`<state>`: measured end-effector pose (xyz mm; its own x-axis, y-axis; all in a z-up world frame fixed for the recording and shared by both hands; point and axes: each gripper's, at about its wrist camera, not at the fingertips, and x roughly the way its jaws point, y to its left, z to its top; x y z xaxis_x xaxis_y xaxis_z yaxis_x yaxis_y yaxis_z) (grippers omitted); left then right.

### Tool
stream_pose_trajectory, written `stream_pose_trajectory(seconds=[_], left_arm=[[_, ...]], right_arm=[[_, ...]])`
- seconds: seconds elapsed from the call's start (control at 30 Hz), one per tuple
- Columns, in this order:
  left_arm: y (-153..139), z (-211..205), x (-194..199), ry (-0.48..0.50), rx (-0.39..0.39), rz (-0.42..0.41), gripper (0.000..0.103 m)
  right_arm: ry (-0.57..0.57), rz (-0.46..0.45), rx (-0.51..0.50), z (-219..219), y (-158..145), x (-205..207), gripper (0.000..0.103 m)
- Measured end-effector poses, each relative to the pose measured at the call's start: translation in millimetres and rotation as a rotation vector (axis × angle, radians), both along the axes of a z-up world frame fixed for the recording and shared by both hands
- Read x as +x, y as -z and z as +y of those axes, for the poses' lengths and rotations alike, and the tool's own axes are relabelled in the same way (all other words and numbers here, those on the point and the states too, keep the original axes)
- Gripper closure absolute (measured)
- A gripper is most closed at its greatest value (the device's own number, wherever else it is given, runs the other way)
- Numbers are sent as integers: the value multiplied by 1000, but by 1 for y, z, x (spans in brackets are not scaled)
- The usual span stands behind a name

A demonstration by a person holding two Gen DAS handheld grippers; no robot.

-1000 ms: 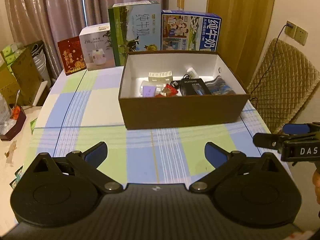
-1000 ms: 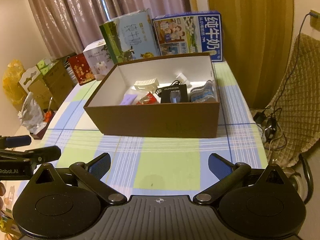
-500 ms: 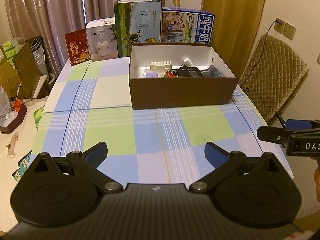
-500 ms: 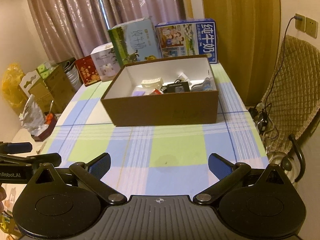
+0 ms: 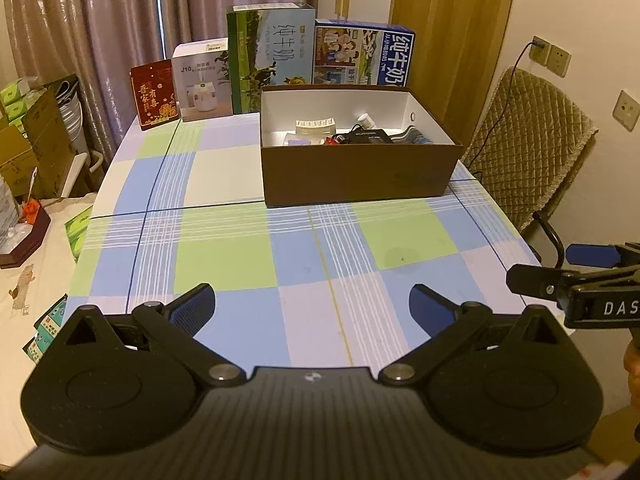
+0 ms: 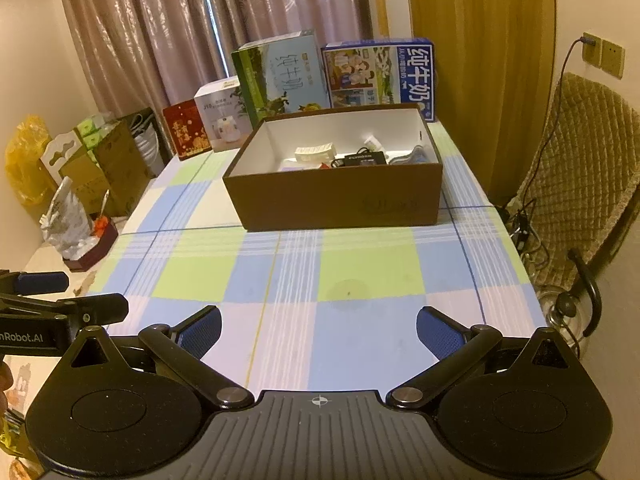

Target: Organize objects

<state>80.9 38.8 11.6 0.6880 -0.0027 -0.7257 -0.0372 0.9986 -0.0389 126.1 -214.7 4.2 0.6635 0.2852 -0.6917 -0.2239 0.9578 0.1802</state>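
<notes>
My left tool [image 5: 311, 303]: black ribbed housing, round discs, silver pivot screws, blue pads [image 5: 195, 305]; my right tool [image 6: 319, 327]: same build, white crosshair mark, "DAS" lettering on its side.

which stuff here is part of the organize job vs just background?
Job:
- brown box
- items inside: white ridged piece, black case, striped cloth
- left gripper, right gripper, both open, empty

Background:
- milk cartons
- humidifier box
- red box
- chair
- curtains
</notes>
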Motion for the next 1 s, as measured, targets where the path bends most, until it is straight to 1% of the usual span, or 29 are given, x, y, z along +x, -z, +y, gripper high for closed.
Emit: stream_pose_trajectory(seconds=[0.43, 1.0], left_arm=[[-2, 3, -10, 0, -4, -6, 1], [-3, -4, -16, 13, -4, -12, 1]], right_arm=[[-7, 0, -13, 4, 2, -10, 2], [1, -3, -7, -4, 1, -16, 2]])
